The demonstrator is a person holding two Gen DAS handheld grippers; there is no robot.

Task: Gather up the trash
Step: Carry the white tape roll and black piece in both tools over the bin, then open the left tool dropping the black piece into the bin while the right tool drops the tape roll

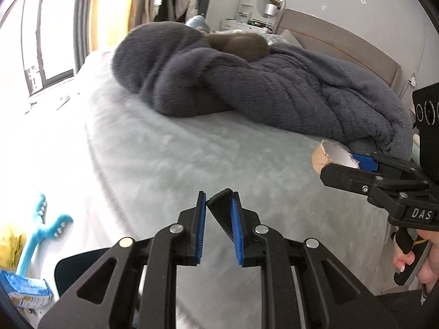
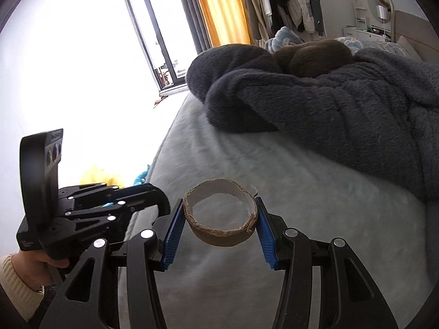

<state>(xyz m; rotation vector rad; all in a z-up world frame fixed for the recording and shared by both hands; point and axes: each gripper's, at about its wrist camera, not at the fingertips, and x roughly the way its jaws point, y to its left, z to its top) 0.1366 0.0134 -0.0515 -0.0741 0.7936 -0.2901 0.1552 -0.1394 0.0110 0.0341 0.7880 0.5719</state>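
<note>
A short brown cardboard tube [image 2: 221,219], white inside, is clamped between the blue pads of my right gripper [image 2: 219,227] and held above the pale grey bed [image 2: 301,219]. It also shows in the left wrist view [image 1: 329,159] at the right edge, in the right gripper [image 1: 356,168]. My left gripper [image 1: 218,205] hovers over the bed's near part, its pads close together with a narrow gap and nothing between them. It appears in the right wrist view [image 2: 131,200] at the left, held by a hand.
A dark grey fleece blanket [image 1: 260,82] is heaped across the bed. A blue toy [image 1: 41,227], a yellow bag [image 1: 11,244] and a blue-and-white packet [image 1: 24,290] lie on the floor at the left. A window, curtains, hanging clothes and a dresser stand behind.
</note>
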